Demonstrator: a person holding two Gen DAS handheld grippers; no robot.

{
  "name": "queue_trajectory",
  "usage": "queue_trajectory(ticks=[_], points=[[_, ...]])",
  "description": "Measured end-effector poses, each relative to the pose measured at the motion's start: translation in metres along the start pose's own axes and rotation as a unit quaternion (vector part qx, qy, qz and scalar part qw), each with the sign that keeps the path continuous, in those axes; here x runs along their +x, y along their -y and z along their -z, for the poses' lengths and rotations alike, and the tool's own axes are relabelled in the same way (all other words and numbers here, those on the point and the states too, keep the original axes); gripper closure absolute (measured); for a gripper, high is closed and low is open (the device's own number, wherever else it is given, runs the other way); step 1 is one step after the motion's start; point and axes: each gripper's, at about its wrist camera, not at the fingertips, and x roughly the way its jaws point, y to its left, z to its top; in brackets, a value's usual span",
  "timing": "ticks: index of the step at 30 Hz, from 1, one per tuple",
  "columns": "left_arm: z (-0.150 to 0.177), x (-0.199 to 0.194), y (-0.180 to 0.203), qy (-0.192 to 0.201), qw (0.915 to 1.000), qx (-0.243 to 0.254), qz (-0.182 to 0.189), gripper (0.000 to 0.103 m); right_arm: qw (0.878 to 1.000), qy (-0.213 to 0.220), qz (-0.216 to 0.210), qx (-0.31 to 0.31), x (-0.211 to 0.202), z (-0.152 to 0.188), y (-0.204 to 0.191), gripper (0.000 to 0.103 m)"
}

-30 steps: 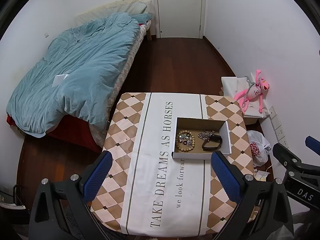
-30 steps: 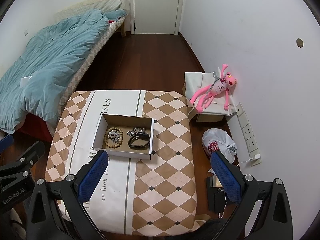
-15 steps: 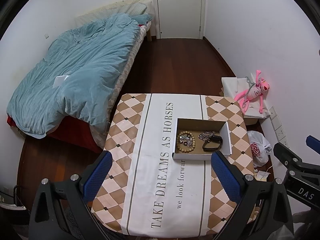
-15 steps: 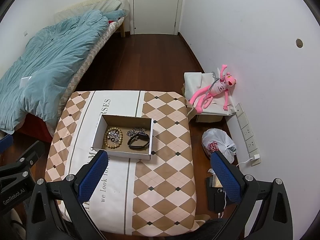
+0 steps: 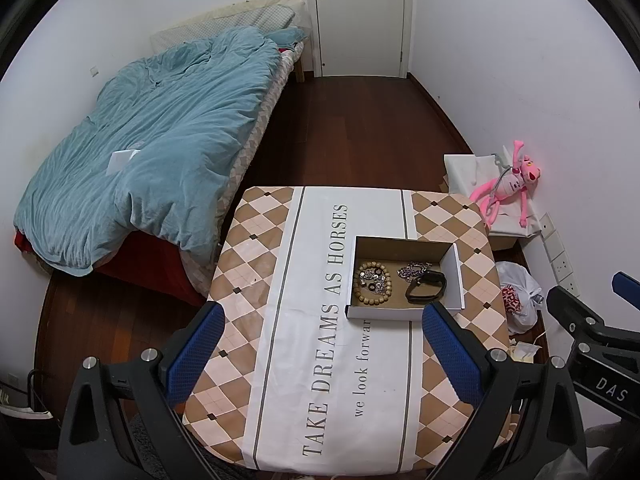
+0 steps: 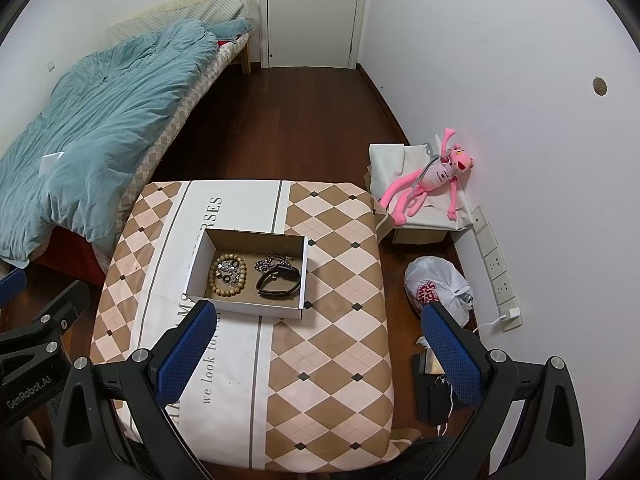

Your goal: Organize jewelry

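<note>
An open cardboard box [image 5: 452, 276] [image 6: 200, 264] sits on the table. Inside it lie a wooden bead bracelet [image 5: 373, 283] [image 6: 227, 275], a silver chain [image 5: 412, 269] [image 6: 271, 261] and a black wristband [image 5: 426, 286] [image 6: 279, 282]. My left gripper [image 5: 322, 354] is open and empty, held high above the table's near side, short of the box. My right gripper [image 6: 320, 350] is open and empty, high above the table's near right part, also short of the box.
The table [image 5: 256, 264] [image 6: 344, 280] wears a checked cloth with lettering. A bed with a blue duvet [image 5: 152, 140] stands to the left. A pink plush toy [image 6: 432, 180], a white plastic bag [image 6: 436, 288] and wall sockets [image 6: 496, 264] are at the right.
Both grippers have drifted very slightly; the scene is otherwise the same and the jaws stay open.
</note>
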Motion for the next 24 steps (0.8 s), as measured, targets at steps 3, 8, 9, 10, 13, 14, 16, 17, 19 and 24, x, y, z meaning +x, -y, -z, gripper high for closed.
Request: queue_trajectory(ticks=[3, 8, 9, 10, 13, 14, 16, 17, 19, 24], points=[[0.0009, 0.0003, 0.0007, 0.0, 1.0, 0.001, 0.0, 0.002, 1.0, 0.0, 0.0, 0.0, -0.0002, -0.0001, 0.0001, 0.0], [0.0006, 0.0002, 0.001, 0.001, 1.0, 0.0, 0.0, 0.002, 1.0, 0.001, 0.001, 0.0, -0.0004, -0.0005, 0.0005, 0.0], [0.0009, 0.0003, 0.001, 0.0, 1.0, 0.001, 0.0, 0.002, 1.0, 0.0, 0.0, 0.0, -0.0002, -0.0006, 0.0006, 0.0], [0.0009, 0.0002, 0.0009, 0.001, 1.0, 0.001, 0.0, 0.002, 1.0, 0.001, 0.001, 0.001, -0.0001, -0.0007, 0.0009, 0.0], [0.0008, 0.0002, 0.0016, 0.001, 1.0, 0.001, 0.001, 0.002, 1.0, 0.0, 0.001, 0.0, 0.0, -0.0001, 0.0001, 0.0], [0.0009, 0.0002, 0.0016, 0.0, 1.0, 0.001, 0.001, 0.002, 1.0, 0.001, 0.001, 0.0, -0.0001, -0.0001, 0.0003, 0.0], [0.0008, 0.0001, 0.0015, 0.0, 1.0, 0.001, 0.001, 0.002, 1.0, 0.0, 0.001, 0.0, 0.0001, 0.0, 0.0003, 0.0], [0.0008, 0.0, 0.0013, 0.0, 1.0, 0.0, 0.002, 0.002, 1.0, 0.0, 0.001, 0.0, 0.0001, 0.0001, 0.0003, 0.0], [0.0008, 0.0, 0.0043, -0.001, 1.0, 0.0, 0.005, 0.002, 1.0, 0.0, 0.0, 0.0, 0.0, -0.0002, 0.0008, 0.0], [0.0013, -0.0017, 0.0068, 0.002, 1.0, -0.003, 0.006, 0.002, 1.0, -0.001, 0.002, 0.0, -0.0006, 0.0002, -0.0004, 0.0]])
